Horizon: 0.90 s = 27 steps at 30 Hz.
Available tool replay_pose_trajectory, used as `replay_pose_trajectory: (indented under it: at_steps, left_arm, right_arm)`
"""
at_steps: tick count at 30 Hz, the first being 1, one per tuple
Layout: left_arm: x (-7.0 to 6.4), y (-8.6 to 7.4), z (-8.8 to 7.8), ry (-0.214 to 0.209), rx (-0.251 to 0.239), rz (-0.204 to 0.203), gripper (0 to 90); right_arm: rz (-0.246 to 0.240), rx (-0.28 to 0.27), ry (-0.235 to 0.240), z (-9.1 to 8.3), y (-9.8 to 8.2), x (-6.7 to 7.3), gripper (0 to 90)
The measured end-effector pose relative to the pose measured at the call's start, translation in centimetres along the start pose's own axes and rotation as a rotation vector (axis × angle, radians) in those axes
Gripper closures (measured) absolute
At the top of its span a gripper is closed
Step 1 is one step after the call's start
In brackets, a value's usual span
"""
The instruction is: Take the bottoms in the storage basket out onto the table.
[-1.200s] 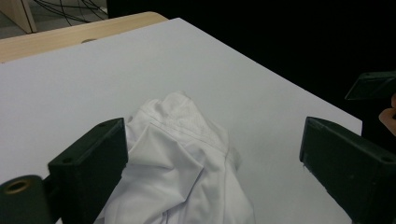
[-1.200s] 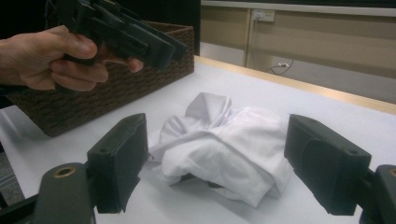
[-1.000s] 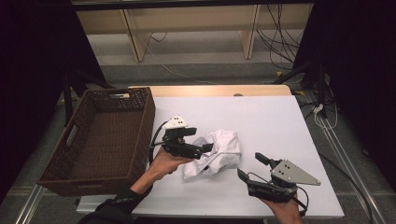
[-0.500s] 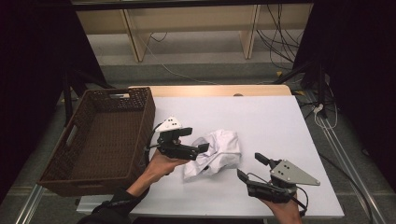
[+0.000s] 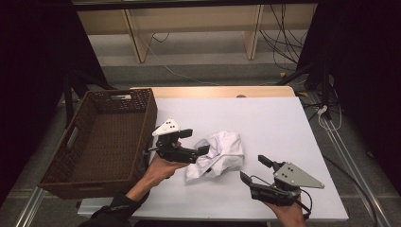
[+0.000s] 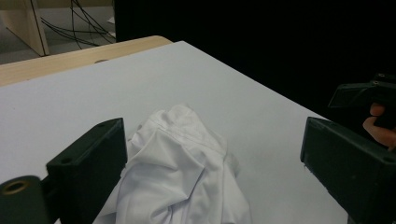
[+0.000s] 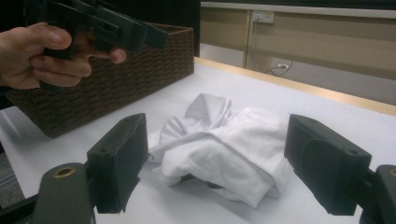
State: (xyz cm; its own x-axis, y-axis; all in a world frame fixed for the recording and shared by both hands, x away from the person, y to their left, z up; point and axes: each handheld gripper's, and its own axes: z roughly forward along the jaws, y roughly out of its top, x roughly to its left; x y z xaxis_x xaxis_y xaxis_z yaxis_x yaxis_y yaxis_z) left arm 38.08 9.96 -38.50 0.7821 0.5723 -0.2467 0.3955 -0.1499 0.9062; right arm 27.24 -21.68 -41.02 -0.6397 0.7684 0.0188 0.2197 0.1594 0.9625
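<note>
Near the middle of the frame, our white cloth lies bunched on the counter. Our left gripper has lifted a bit and let go, fingers wide. Our right gripper waits lower right, fingers wide too. We think the basket comes next.

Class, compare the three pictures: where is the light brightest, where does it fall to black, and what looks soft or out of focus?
High view: the white table is brightly lit, both sides black. Left gripper view: the white cloth is fairly sharp, the near tongs soft, black beyond the table edge. Right gripper view: a shadow lies under the cloth, the hand is slightly soft.
</note>
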Motion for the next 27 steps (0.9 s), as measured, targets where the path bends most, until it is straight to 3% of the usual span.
replay_pose_trajectory:
  at_steps: [13, 27]
  left_arm:
    - [-0.2, -0.3, -0.8, -0.002, -0.032, -0.004, 0.8]
    - [-0.8, -0.6, -1.9, -0.004, -0.086, 0.003, 0.5]
  right_arm:
    - [0.000, -0.004, 0.004, 0.0, 0.0, 0.0, 22.5]
    - [0.002, -0.002, 0.007, 0.0, 0.0, 0.1, 22.4]
